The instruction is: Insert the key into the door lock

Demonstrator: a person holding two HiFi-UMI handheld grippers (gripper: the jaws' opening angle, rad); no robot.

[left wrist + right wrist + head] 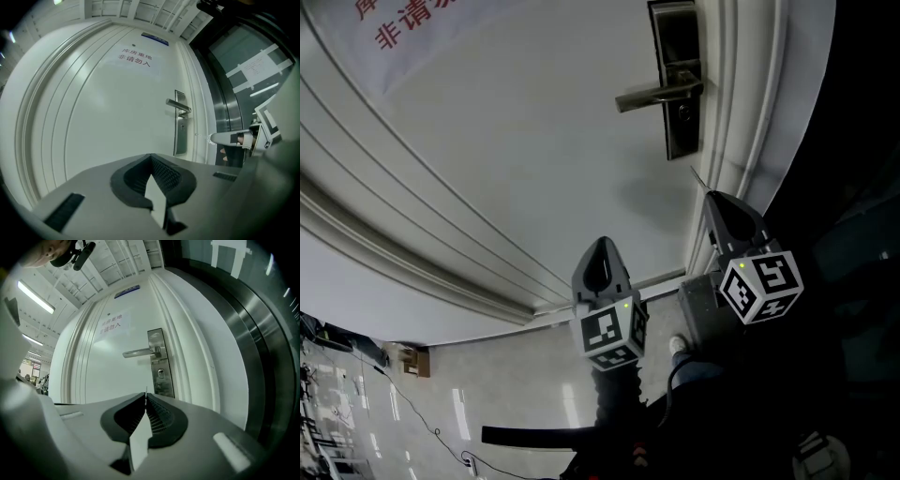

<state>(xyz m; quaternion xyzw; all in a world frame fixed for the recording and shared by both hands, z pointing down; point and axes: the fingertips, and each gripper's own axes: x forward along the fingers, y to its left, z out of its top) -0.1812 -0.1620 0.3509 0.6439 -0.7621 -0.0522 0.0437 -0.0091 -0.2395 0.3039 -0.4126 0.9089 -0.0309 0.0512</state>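
Key (146, 391) shows only as a thin sliver, edge-on, projecting from the tip of the right gripper (145, 397), whose jaws are closed on it. It points toward the keyhole (161, 373) in the metal lock plate (158, 363) but is well apart from it, low and short of the door (534, 141). The lever handle (656, 94) sits level above the keyhole. Left gripper (151, 157) has its jaws closed with nothing between them and is held beside the right gripper, away from the door. A paper notice with red characters (403, 23) is fixed higher on the door.
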